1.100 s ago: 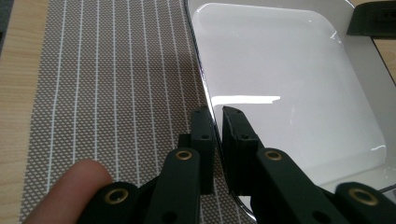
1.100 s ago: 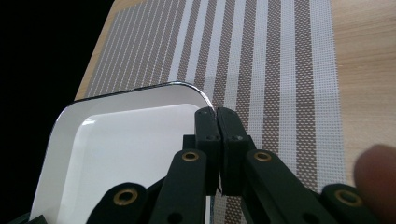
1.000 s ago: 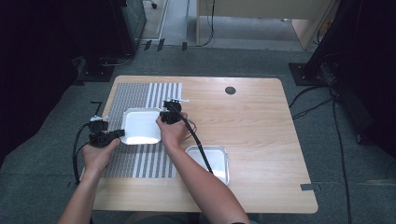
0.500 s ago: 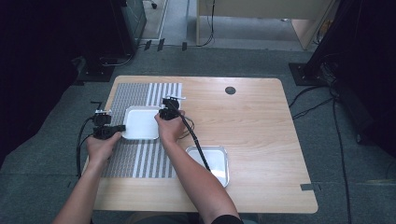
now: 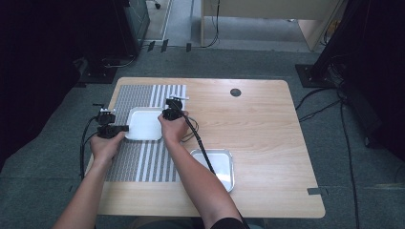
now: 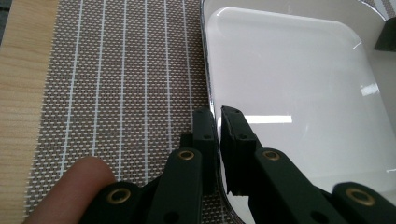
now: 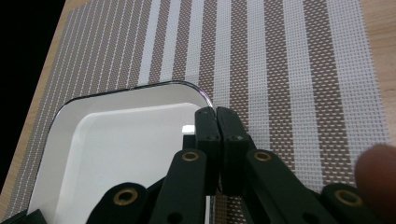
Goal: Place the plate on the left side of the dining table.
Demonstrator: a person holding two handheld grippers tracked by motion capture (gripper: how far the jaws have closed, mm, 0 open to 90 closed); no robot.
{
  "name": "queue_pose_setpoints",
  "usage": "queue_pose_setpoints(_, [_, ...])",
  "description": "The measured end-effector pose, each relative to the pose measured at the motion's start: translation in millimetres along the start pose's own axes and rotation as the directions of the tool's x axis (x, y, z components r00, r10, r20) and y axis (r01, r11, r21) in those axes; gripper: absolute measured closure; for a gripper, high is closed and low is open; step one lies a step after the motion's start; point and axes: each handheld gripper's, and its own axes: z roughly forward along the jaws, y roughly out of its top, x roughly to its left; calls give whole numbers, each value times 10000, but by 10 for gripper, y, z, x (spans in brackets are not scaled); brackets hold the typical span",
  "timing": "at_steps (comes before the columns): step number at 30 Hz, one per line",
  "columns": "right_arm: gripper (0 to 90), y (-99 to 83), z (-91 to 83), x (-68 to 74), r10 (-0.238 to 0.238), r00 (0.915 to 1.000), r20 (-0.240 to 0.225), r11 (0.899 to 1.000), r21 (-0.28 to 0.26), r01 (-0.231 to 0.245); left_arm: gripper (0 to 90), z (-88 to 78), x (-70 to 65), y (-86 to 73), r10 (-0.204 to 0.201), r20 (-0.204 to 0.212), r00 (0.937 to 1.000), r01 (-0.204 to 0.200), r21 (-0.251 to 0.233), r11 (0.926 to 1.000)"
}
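Note:
A white rectangular tray (image 5: 144,125) lies low over the striped placemat (image 5: 143,162), held from both sides. My left gripper (image 5: 125,128) is shut on the tray's left rim. In the left gripper view its jaws (image 6: 218,119) pinch the thin rim of the tray (image 6: 299,84). My right gripper (image 5: 165,114) is shut on the opposite rim near a corner. The right gripper view shows its jaws (image 7: 216,116) pressed together over the edge of the tray (image 7: 121,140). Whether the tray touches the mat I cannot tell.
A second white tray (image 5: 215,164) sits on the bare wood to the right of the mat, under my right forearm. The right gripper's cable (image 5: 198,138) trails across it. A dark round grommet (image 5: 235,92) marks the table's far side.
Both hands, with the tray between them, have shifted a little toward the far side of the mat and lower. Both grips stay the same.

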Motion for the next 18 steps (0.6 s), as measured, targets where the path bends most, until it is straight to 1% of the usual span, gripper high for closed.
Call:
queue_pose_setpoints(1, [894,3,0,5,-10,10000,7,10000,28,10,856,1,13,3,48,-26,10000,-48,39,10000])
queue_pose_setpoints(5, [894,13,7,13,-26,10000,-44,10000,81,26,862,1,23,8,-39,-7,10000,39,33,10000])
queue_pose_setpoints(9, [891,17,21,1,138,9999,-91,9997,205,-136,861,13,38,25,-40,-8,10000,40,36,10000])
queue_pose_setpoints(13, [888,17,25,-1,111,9998,-140,9997,230,-108,859,12,42,24,-54,-1,10000,54,31,10000])
queue_pose_setpoints(17, [879,17,26,-9,70,9998,-204,9996,260,-65,853,10,37,20,35,-28,10000,-35,6,10000])
queue_pose_setpoints(18, [857,18,26,-16,43,9997,-234,9996,278,-36,835,7,38,16,77,-37,10000,-77,-8,10000])
